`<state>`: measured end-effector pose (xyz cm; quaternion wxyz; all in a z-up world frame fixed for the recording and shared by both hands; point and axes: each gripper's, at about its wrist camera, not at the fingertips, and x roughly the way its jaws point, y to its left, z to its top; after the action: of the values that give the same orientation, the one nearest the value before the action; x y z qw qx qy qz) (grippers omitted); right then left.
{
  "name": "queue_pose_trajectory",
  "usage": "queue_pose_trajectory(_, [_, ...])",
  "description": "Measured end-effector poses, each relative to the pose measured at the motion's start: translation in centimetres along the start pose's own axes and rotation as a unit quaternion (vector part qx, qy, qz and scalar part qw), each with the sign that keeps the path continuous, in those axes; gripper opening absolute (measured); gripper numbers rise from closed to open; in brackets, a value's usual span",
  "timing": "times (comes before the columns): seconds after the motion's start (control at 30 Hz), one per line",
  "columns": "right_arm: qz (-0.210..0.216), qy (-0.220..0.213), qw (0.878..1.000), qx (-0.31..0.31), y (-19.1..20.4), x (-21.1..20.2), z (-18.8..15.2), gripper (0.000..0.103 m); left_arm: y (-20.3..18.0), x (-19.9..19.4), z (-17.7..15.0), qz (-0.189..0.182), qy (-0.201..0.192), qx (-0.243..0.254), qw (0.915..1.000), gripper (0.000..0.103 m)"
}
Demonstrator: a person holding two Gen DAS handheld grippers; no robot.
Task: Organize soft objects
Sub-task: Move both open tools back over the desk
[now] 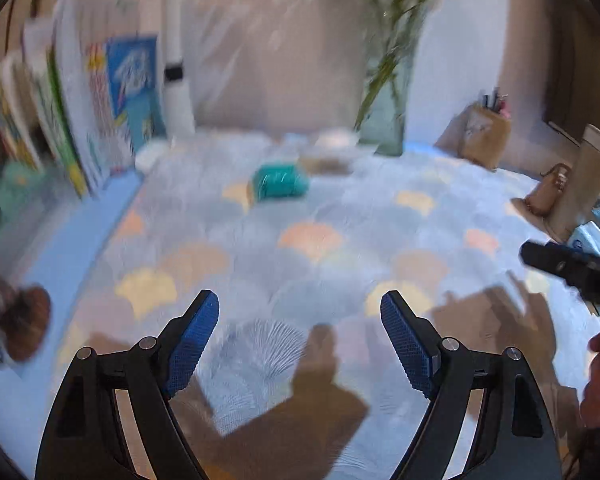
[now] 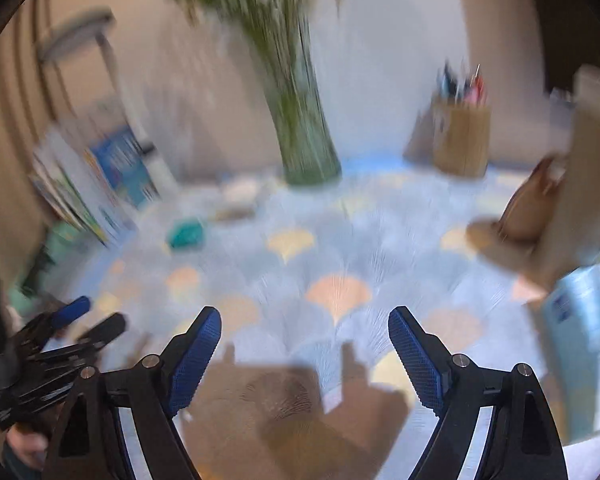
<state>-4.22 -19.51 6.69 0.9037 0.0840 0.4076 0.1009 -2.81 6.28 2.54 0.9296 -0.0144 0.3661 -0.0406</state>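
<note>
A small teal soft object (image 1: 280,181) lies on the fan-patterned tablecloth (image 1: 380,216) toward the back, far ahead of my left gripper (image 1: 300,312). That gripper hangs open above the near cloth with nothing between its blue pads. In the right wrist view the teal object (image 2: 186,233) sits to the far left, and my right gripper (image 2: 304,328) is open and empty over the cloth (image 2: 340,248). The left gripper (image 2: 92,318) appears at the lower left, open. Both views are blurred.
Upright books (image 1: 80,112) line the left side. A glass vase of green stems (image 2: 308,148) and a wooden pen holder (image 2: 462,140) stand at the back. A brown object (image 2: 528,208) and a blue-white packet (image 2: 580,320) sit at the right. A pale flat thing (image 1: 332,148) lies behind the teal object.
</note>
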Motion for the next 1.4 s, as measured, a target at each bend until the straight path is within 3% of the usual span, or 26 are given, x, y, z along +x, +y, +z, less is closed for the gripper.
queue_pose_trajectory(0.03, [-0.005, 0.013, 1.0, -0.001, 0.2, 1.3, -0.4, 0.085, 0.2, 0.2, 0.2, 0.004, 0.012, -0.01, 0.9999, 0.08])
queue_pose_trajectory(0.13, [-0.044, 0.041, 0.998, -0.012, 0.4, 4.0, -1.2, 0.085, 0.6, 0.1, 0.4, 0.01, -0.014, -0.025, 0.9995, 0.082])
queue_pose_trajectory(0.3, [-0.071, 0.059, 0.996, -0.011, 0.1, 5.1, -1.4, 0.085, 0.3, 0.2, -0.4, -0.001, 0.003, -0.008, 1.0, 0.082])
queue_pose_trajectory(0.47, [-0.109, 0.082, 0.99, -0.022, 0.3, 5.9, -1.6, 0.085, 1.3, -0.7, -0.6, 0.006, -0.027, -0.032, 0.9991, 0.082])
queue_pose_trajectory(0.57, [-0.122, 0.097, 0.987, -0.024, 0.4, 6.5, -1.5, 0.103, 2.0, -0.2, -0.6, 0.007, -0.013, -0.05, 0.9986, 0.082])
queue_pose_trajectory(0.93, [-0.107, 0.079, 0.99, -0.035, 0.1, 6.1, -2.3, 0.103, 2.8, 0.8, -0.9, -0.006, 0.022, -0.078, 0.9967, 0.082])
queue_pose_trajectory(1.4, [-0.108, 0.079, 0.99, -0.035, 0.1, 6.1, -2.4, 0.103, 1.6, 1.5, -1.0, 0.034, 0.046, -0.055, 0.9968, 0.082])
